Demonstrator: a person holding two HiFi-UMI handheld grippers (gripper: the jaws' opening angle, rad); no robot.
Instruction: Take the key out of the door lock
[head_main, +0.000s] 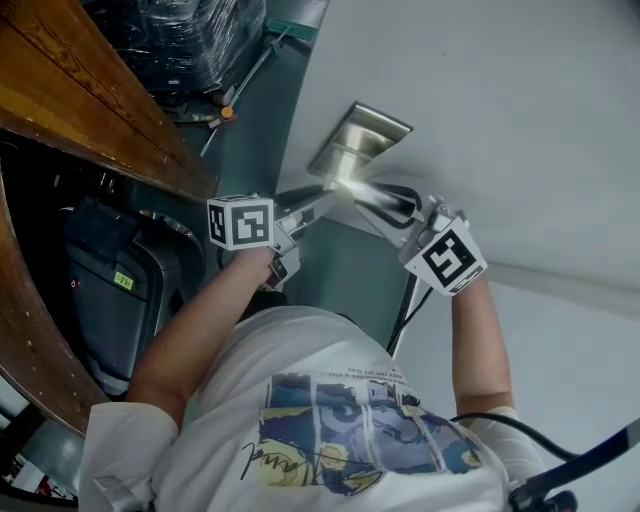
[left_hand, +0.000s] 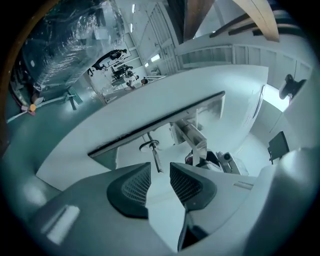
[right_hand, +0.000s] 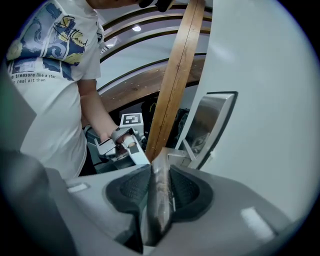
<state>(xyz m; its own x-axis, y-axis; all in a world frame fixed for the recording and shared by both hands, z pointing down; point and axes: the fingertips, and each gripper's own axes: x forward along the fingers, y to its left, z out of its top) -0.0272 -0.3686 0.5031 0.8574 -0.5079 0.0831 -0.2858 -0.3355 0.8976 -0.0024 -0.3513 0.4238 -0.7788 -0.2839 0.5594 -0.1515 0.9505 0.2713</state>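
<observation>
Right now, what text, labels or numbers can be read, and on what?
"treasure like a star": T-shirt, right gripper view.
"real art than": T-shirt, line below, start cut off.
Script scrawl on T-shirt: unreadable.
Green label on black case: too small.
Left cube, right cube: marker patterns, no text.

One key (left_hand: 154, 157); one door handle (right_hand: 159, 195); two grippers (left_hand: 160, 165) (right_hand: 160, 169); one person (head_main: 330, 400).
</observation>
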